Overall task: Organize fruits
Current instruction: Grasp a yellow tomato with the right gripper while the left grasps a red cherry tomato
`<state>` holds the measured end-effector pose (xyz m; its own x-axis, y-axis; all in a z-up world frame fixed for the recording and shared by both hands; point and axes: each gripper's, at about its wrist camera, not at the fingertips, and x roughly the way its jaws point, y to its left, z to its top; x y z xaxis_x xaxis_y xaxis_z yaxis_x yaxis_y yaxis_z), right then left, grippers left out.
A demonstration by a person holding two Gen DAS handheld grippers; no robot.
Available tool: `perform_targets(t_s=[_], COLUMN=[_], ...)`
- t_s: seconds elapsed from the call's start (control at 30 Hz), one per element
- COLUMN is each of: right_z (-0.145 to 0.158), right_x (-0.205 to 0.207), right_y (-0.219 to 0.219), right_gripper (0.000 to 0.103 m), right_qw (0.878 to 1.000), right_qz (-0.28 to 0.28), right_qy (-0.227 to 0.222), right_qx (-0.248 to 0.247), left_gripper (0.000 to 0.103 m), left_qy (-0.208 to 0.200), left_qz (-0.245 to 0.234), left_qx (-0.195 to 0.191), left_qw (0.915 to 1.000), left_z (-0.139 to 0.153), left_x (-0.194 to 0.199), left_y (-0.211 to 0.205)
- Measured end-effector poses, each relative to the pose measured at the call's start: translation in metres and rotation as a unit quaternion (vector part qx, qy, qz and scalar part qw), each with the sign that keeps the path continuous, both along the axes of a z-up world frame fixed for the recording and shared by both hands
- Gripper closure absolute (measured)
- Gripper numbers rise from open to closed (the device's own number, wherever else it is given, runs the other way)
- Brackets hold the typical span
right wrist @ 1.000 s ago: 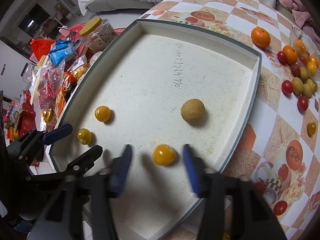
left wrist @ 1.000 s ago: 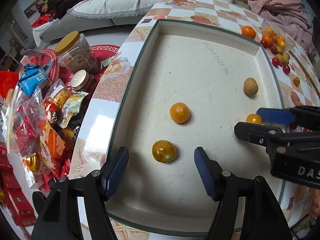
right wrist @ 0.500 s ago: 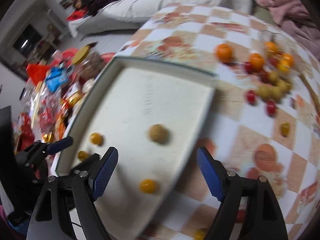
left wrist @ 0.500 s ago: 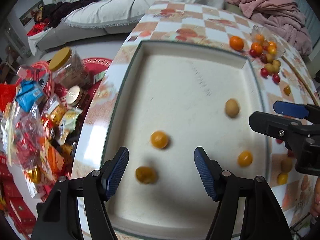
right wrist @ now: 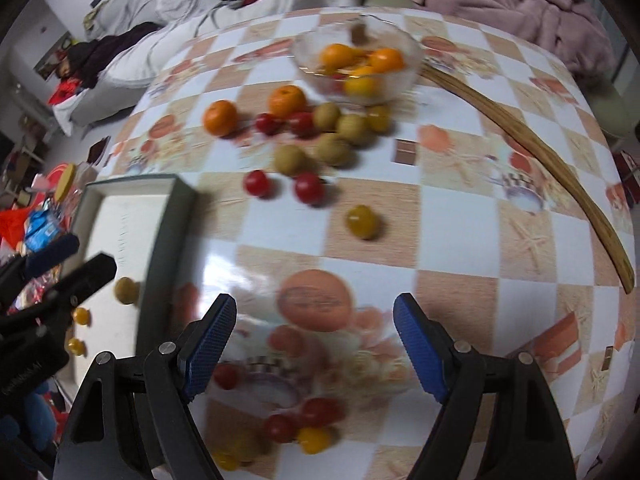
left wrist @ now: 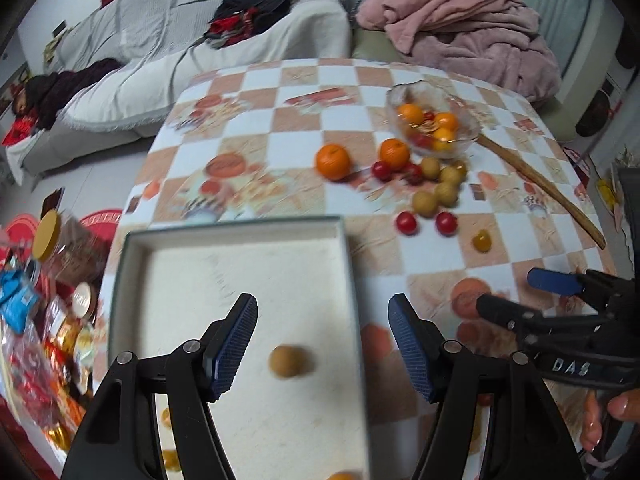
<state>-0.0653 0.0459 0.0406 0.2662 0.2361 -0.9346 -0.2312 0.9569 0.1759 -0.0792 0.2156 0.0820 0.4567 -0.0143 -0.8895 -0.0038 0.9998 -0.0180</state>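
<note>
The white tray with a dark green rim [left wrist: 348, 280] holds a brown longan [left wrist: 289, 361] and small yellow tomatoes [right wrist: 81, 315]. My left gripper [left wrist: 322, 340] hangs open and empty over the tray's right side, above the longan. My right gripper [right wrist: 314, 332] is open and empty over the checked tablecloth, right of the tray [right wrist: 168, 240]. Farther off lie loose oranges [right wrist: 220, 117], longans [right wrist: 290, 159], red cherry tomatoes [right wrist: 308, 188] and one yellow tomato [right wrist: 362, 222]. A glass bowl [right wrist: 408, 48] behind them holds more oranges. Red and yellow tomatoes [right wrist: 320, 412] lie close under the right gripper.
A long wooden stick [left wrist: 540, 188] lies along the table's right side. Snack packets and jars [left wrist: 52, 240] sit on the floor left of the table. A sofa with a pink blanket [left wrist: 460, 28] stands behind. A person's fingers [left wrist: 620, 404] hold the right gripper.
Both grippers have risen and swung off the near tray toward the loose fruit. The right jaws widened and left the yellow tomato in the tray. The left gripper's opening is unchanged.
</note>
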Motion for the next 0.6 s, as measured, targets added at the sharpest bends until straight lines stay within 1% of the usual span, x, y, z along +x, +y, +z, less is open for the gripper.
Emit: perform_targets(t_s=[0.23,0.4,0.6], right_z=[-0.01,-0.016,-0.021], right_x=[0.011,0.017,0.024], right_y=[-0.021,-0.028,-0.029], right_gripper=[0.019,0.019,0.019], right_qw=[1.0,1.0,1.0], right_qz=[-0.013,-0.005,0.01], right_qy=[0.008,0.01,0.008], right_qx=[0.001,-0.003,0.001], left_gripper=[0.034,0.034,0.034], left_qy=[0.001,0.017,0.033], left_qz=[-0.034,-0.04,-0.041], left_qx=[0.007,0.009,0.012], left_qw=[0.9994,0.999,0.9985], left_z=[-0.008,-0.024,-0.043], left_x=[0.038,0.061,0.078], left_y=[-0.037,-0.05,-0.057])
